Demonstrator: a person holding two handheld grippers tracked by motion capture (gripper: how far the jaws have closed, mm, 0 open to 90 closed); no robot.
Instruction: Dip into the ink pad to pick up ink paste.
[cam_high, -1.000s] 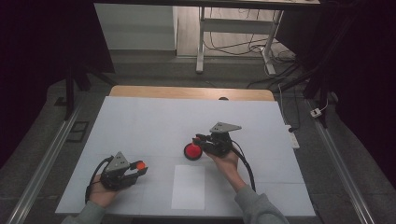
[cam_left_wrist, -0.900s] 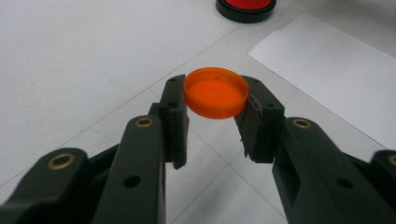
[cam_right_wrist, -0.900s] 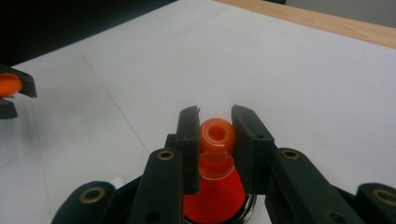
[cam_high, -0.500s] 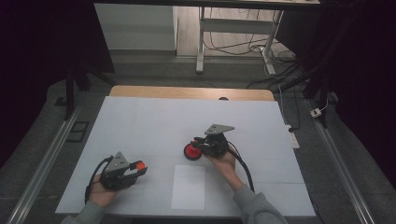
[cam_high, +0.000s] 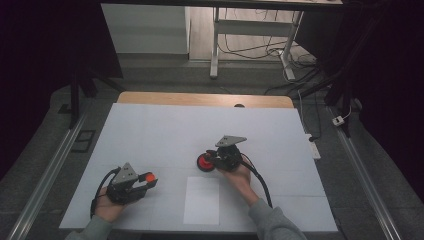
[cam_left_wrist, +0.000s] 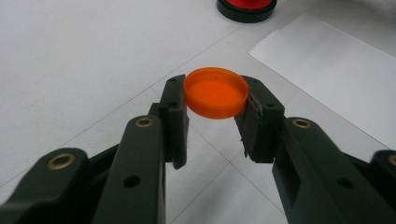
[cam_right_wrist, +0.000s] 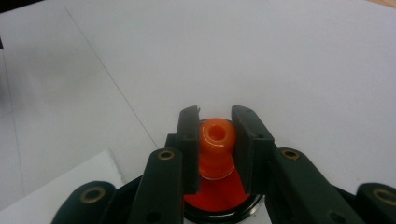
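The left gripper (cam_high: 142, 181) sits near the front left corner of the white table (cam_high: 165, 130), to the left of the sheet of paper (cam_high: 202, 200) that lies flat at the front edge, and its jaws are closed on a small orange cap (cam_left_wrist: 216, 93). In the left gripper view the cap is pinched by its rim between the two black pads, held level with its hollow side up and lifted off the table. The left hand (cam_high: 107, 202) grips the tool's body from behind, with a black cable looping beside the wrist. The right gripper (cam_high: 212, 161) is just beyond the far edge of the paper, pointing left, with a grey three-cornered plate on top and a cable trailing back past the sleeve. Its jaws are narrow and clamped on the orange neck (cam_right_wrist: 216, 147) of a red stamp-like piece (cam_high: 205, 161) with a round black-rimmed base. In the right gripper view the neck stands between the pads with a small hole at its tip, and the red base (cam_right_wrist: 215, 198) spreads below it. From the left gripper view the same red and black base (cam_left_wrist: 246, 7) stands beyond the corner of the paper (cam_left_wrist: 336, 70), well apart from the cap. The right hand (cam_high: 239, 177) rests over the paper's far right corner.
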